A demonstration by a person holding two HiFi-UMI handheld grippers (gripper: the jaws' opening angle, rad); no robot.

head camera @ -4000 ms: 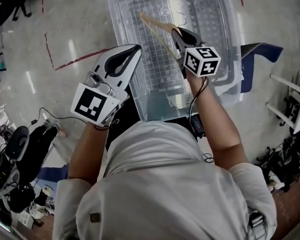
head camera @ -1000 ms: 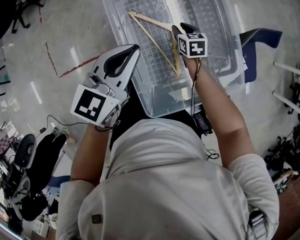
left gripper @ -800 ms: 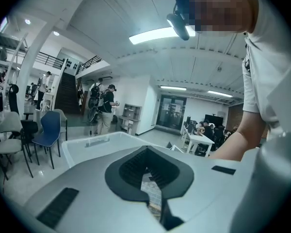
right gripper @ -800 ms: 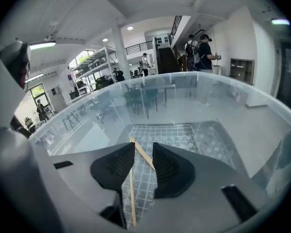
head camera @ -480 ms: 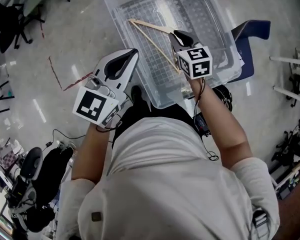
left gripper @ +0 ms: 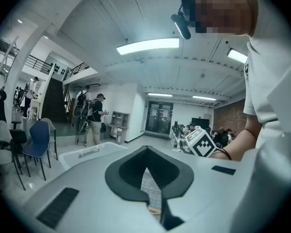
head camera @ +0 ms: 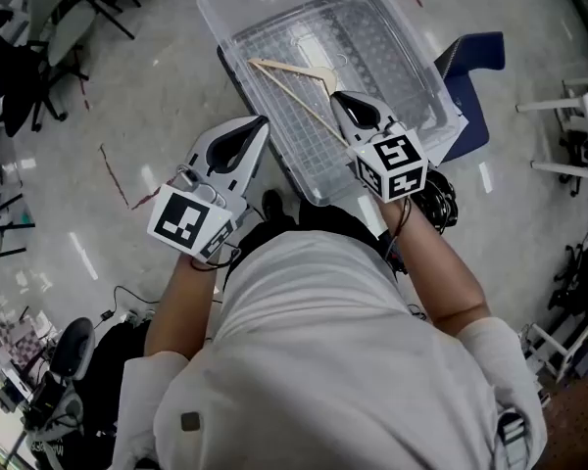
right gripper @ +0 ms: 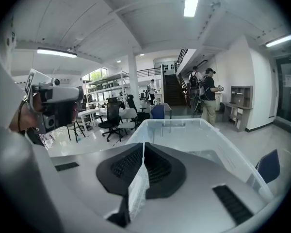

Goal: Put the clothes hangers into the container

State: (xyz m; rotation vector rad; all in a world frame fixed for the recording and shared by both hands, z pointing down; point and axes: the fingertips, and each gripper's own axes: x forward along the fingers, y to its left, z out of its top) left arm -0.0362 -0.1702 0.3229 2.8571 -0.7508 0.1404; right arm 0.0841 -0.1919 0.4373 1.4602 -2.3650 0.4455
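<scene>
Wooden hanger [head camera: 292,69] lies inside the clear container [head camera: 216,23] in the head view, so that one's done; the left gripper view shows my left tool [left gripper: 146,149] closed and empty, the right gripper view my right tool [right gripper: 142,145] just closed on nothing, no further hangers visible.
</scene>
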